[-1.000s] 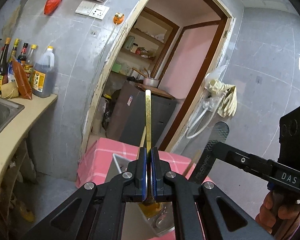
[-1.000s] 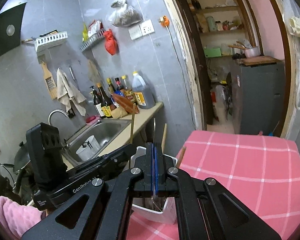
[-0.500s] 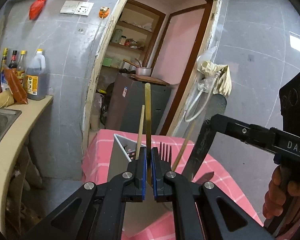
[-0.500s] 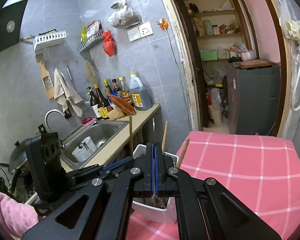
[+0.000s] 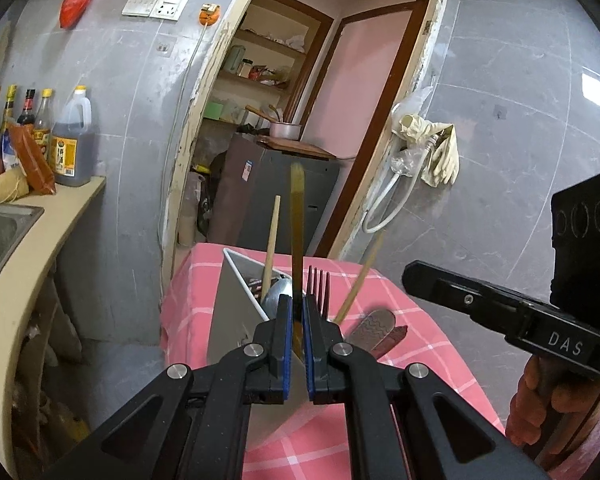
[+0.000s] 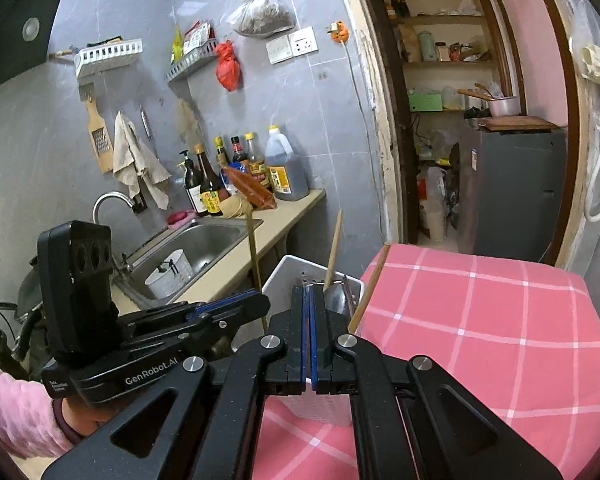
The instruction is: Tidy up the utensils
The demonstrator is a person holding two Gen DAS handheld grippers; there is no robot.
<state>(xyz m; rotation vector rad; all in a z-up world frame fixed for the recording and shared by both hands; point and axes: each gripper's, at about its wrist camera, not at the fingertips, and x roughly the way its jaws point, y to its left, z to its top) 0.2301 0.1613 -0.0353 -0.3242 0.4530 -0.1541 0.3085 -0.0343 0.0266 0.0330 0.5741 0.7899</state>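
Both grippers have sunk toward the white utensil holder [image 5: 236,304] on the pink checked tablecloth [image 6: 480,320]. Left gripper [image 5: 296,320] clamps a flat yellowish utensil [image 5: 297,216] upright over the holder, between a wooden chopstick [image 5: 271,240] and fork [image 5: 318,284]. Right gripper [image 6: 310,308] is clenched; what it grips is unclear.

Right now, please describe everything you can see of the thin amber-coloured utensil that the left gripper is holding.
The amber utensil is a long, flat, narrow strip, brownish yellow and slightly translucent, perhaps plastic or horn. It stands nearly upright, its rounded top end blurred. The left gripper is shut on its lower part, the blue pads pressing both flat sides. Its bottom end is hidden behind the jaws, over the white utensil holder on the pink checked cloth. Whether it touches the holder cannot be told.
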